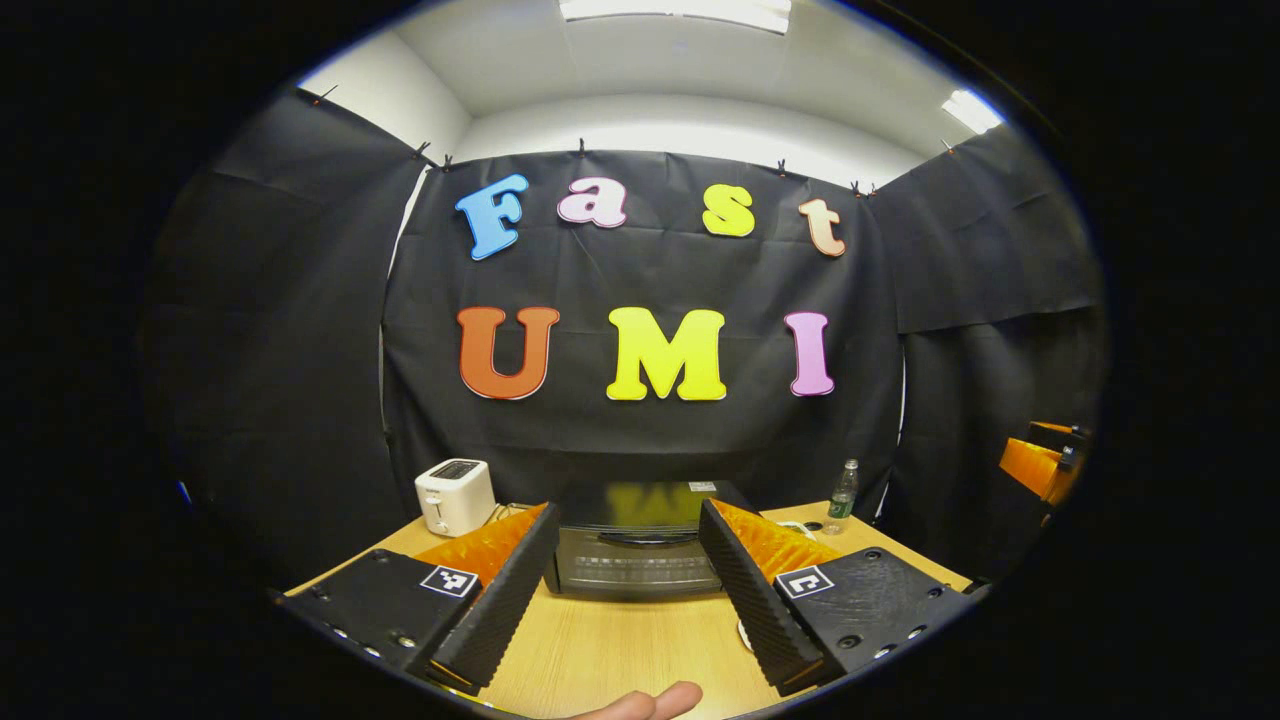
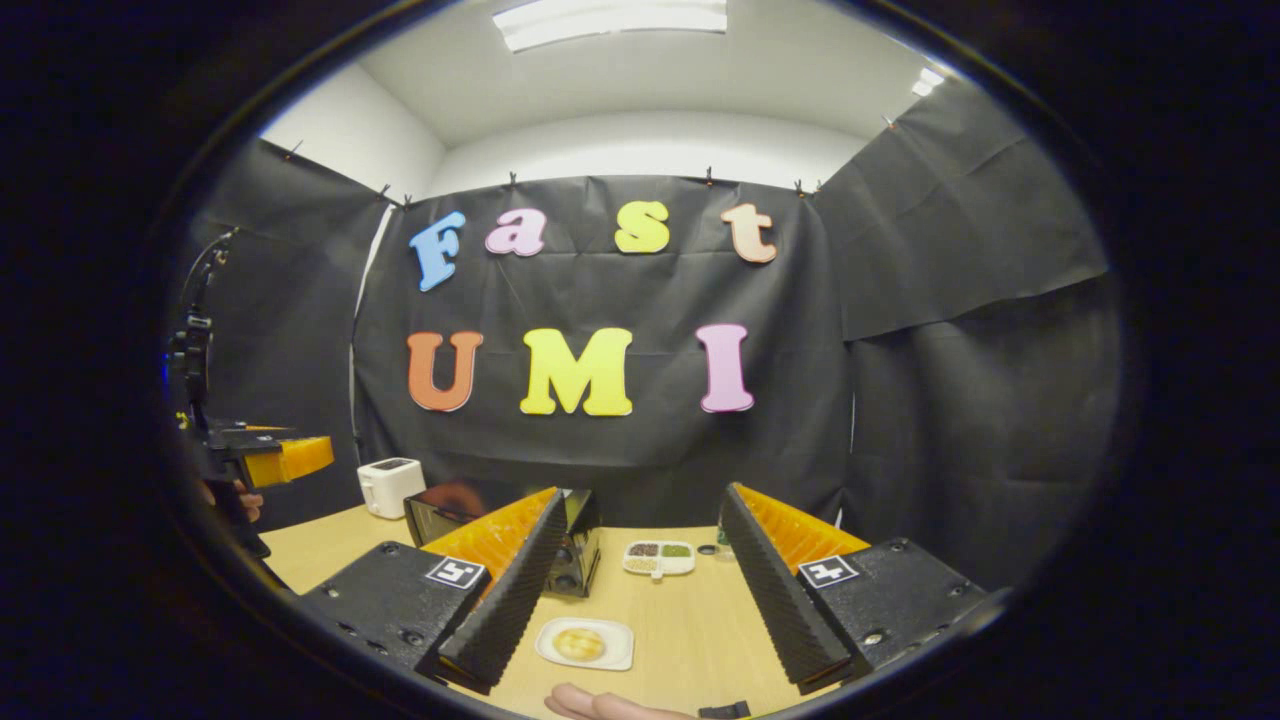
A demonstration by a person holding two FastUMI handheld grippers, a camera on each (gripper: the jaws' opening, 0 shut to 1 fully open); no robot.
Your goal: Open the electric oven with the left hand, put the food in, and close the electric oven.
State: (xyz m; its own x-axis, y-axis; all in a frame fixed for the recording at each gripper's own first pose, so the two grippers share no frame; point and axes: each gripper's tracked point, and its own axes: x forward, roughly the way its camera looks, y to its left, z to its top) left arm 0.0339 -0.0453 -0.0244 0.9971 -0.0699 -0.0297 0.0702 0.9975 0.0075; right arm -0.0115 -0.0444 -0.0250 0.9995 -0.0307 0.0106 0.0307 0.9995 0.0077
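Note:
The black electric oven (image 1: 636, 548) stands shut on the wooden table, straight ahead in the left gripper view, its handle across the top of the door. My left gripper (image 1: 628, 572) is open in front of it, apart from it, nothing between the fingers. In the right gripper view the oven (image 2: 572, 545) shows partly behind my left finger. A white plate (image 2: 586, 643) holding a round golden piece of food (image 2: 579, 643) lies on the table between the fingers of my open right gripper (image 2: 638, 592), below it. The left gripper (image 2: 270, 455) appears at the far left, held by a hand.
A white toaster (image 1: 455, 496) stands left of the oven. A small bottle (image 1: 843, 494) stands to its right. A white divided dish (image 2: 658, 557) with seasonings sits behind the plate. A finger (image 1: 650, 703) shows at the bottom edge. The other gripper (image 1: 1040, 462) shows far right.

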